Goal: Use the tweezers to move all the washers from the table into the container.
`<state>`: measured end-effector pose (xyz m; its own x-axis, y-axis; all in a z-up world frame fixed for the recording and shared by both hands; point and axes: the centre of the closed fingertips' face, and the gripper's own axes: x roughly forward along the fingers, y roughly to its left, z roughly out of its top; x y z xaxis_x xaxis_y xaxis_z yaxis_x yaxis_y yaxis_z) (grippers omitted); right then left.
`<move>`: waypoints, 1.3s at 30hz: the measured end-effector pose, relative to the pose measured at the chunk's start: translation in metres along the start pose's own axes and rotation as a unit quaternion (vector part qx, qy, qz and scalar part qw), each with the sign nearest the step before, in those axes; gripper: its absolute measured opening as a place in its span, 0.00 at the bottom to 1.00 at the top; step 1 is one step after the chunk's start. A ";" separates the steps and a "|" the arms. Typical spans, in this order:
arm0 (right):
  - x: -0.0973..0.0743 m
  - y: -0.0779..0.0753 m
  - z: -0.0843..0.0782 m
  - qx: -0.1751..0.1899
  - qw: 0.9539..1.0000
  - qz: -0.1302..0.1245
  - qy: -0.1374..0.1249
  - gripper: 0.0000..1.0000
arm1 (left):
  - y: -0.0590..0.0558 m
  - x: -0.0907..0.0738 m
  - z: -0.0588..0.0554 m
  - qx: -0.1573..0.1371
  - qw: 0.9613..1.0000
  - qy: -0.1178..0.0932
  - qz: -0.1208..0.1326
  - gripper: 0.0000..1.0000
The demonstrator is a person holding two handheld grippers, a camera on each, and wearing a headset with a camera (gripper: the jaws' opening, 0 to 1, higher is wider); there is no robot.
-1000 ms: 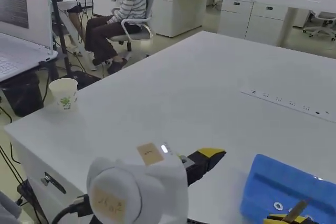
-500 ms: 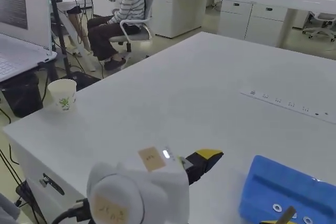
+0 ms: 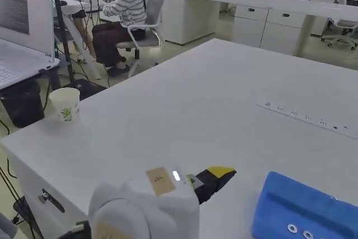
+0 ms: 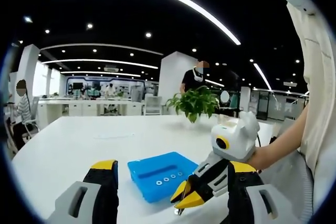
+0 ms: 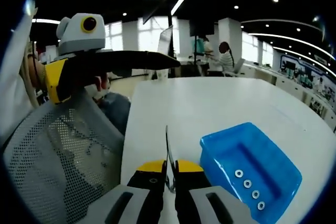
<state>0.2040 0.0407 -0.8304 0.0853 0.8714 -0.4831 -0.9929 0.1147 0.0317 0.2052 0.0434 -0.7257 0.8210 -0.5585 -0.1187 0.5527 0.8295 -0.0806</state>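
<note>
The blue container (image 3: pixel 302 208) sits on the white table near its front edge, with two washers (image 3: pixel 292 228) showing on its floor. In the right gripper view the container (image 5: pixel 262 153) holds several washers (image 5: pixel 247 183) in a row. My right gripper (image 5: pixel 169 169) is shut on thin metal tweezers (image 5: pixel 167 142), which point up just left of the container. The left gripper (image 4: pixel 173 167) is open with nothing between its jaws; the container (image 4: pixel 152 174) and the right gripper (image 4: pixel 210 179) lie ahead of it. In the head view the left gripper (image 3: pixel 215 176) hovers left of the container.
A paper cup (image 3: pixel 64 103) stands near the table's left corner and a power strip (image 3: pixel 307 118) lies at the back right. A person sits in a chair (image 3: pixel 120 9) beyond the table; a laptop (image 3: pixel 22 32) is at the far left. A mesh chair back (image 5: pixel 63 156) lies below the right gripper.
The right gripper with the tweezers, seen over the container's near end earlier, has slipped out past the bottom edge of the head view. The left gripper has barely moved.
</note>
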 end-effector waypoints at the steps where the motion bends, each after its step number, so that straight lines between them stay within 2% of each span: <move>1: 0.000 -0.001 0.000 0.001 1.000 0.000 -0.001 0.02 | 0.000 0.000 -0.001 -0.001 1.000 0.003 0.001 0.88; 5: -0.001 -0.010 0.001 0.051 0.999 -0.011 -0.013 0.02 | 0.001 0.000 -0.001 0.000 1.000 0.003 0.002 0.88; 6: -0.002 -0.013 0.001 0.074 0.997 -0.015 -0.015 0.02 | 0.001 0.000 -0.002 -0.001 1.000 0.004 0.003 0.88; 10: -0.006 -0.022 -0.001 0.126 0.992 -0.027 -0.019 0.03 | 0.002 0.000 -0.001 -0.002 1.000 0.002 0.006 0.87; 11: -0.007 -0.024 -0.002 0.145 0.989 -0.026 -0.016 0.03 | 0.002 0.000 -0.001 -0.002 1.000 0.002 0.006 0.87; 15: -0.013 -0.030 0.006 0.149 0.988 -0.025 -0.030 0.03 | 0.003 0.000 -0.001 -0.002 1.000 0.002 0.007 0.87; 18: -0.019 -0.033 0.017 0.164 0.985 -0.023 -0.051 0.03 | 0.003 0.000 -0.001 -0.003 1.000 0.002 0.008 0.87; 19: -0.020 -0.032 0.023 0.175 0.983 -0.022 -0.060 0.03 | 0.004 0.000 0.000 -0.003 1.000 0.001 0.010 0.87; 23: -0.027 -0.036 0.033 0.188 0.979 -0.014 -0.075 0.03 | 0.005 -0.001 0.001 -0.007 1.000 -0.002 0.010 0.86; 26: -0.029 -0.037 0.039 0.191 0.979 0.002 -0.078 0.03 | 0.004 -0.001 0.000 -0.007 1.000 0.000 0.010 0.86; 32: -0.032 -0.042 0.054 0.180 0.980 0.003 -0.090 0.03 | 0.005 -0.001 0.001 -0.010 1.000 -0.005 0.013 0.86; 39: -0.032 -0.056 0.067 0.173 0.980 -0.001 -0.101 0.03 | 0.005 -0.002 0.001 -0.010 1.000 -0.004 0.014 0.86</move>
<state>0.2627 0.0389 -0.7579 0.1375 0.9435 -0.3015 -0.9083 0.2415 0.3415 0.2066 0.0485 -0.7252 0.8371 -0.5350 -0.1137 0.5267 0.8446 -0.0964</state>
